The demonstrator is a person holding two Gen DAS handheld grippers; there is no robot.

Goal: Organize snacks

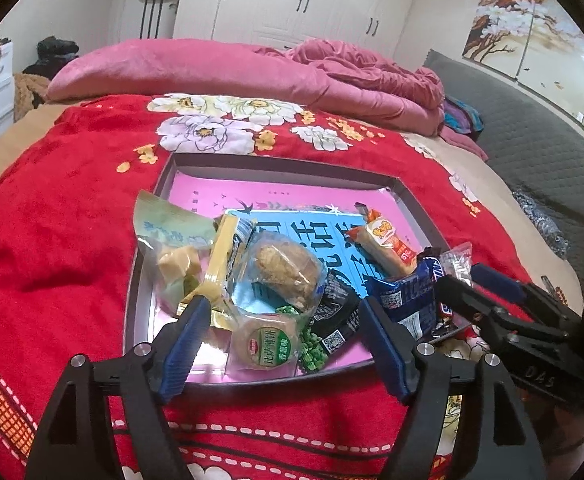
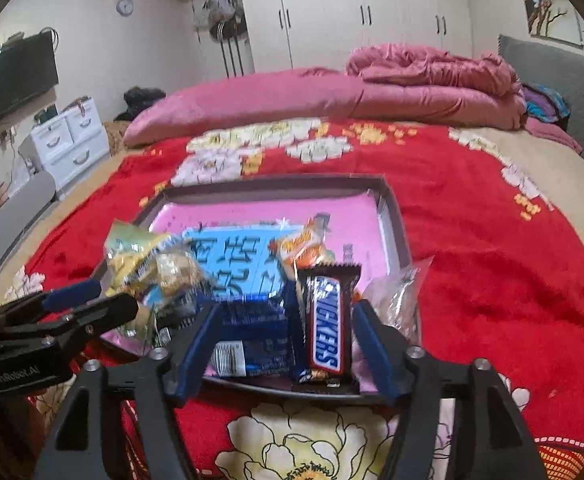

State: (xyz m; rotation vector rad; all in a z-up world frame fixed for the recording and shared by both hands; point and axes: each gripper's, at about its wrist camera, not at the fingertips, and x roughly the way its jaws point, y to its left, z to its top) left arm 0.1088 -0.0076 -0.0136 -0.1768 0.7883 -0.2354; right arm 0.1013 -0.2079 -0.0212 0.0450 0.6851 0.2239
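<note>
A shallow grey box tray (image 1: 284, 162) with a pink and blue printed floor lies on the red flowered blanket, with several wrapped snacks piled at its near end. My left gripper (image 1: 282, 312) stands open over the near left of the pile. A round green-labelled biscuit pack (image 1: 266, 346) and a clear-wrapped cake (image 1: 286, 270) lie between its fingers, untouched by the pads. My right gripper (image 2: 288, 308) is open over the near right of the tray (image 2: 276, 180). A Snickers bar (image 2: 325, 320) and a dark blue packet (image 2: 248, 336) sit between its fingers, free of the pads.
An orange wafer pack (image 1: 387, 244) lies farther back in the tray. A clear crinkled bag (image 2: 397, 300) rests at the tray's right edge. Folded pink bedding (image 1: 252, 72) runs across the far side of the bed. A grey headboard (image 1: 531, 148) is at the right.
</note>
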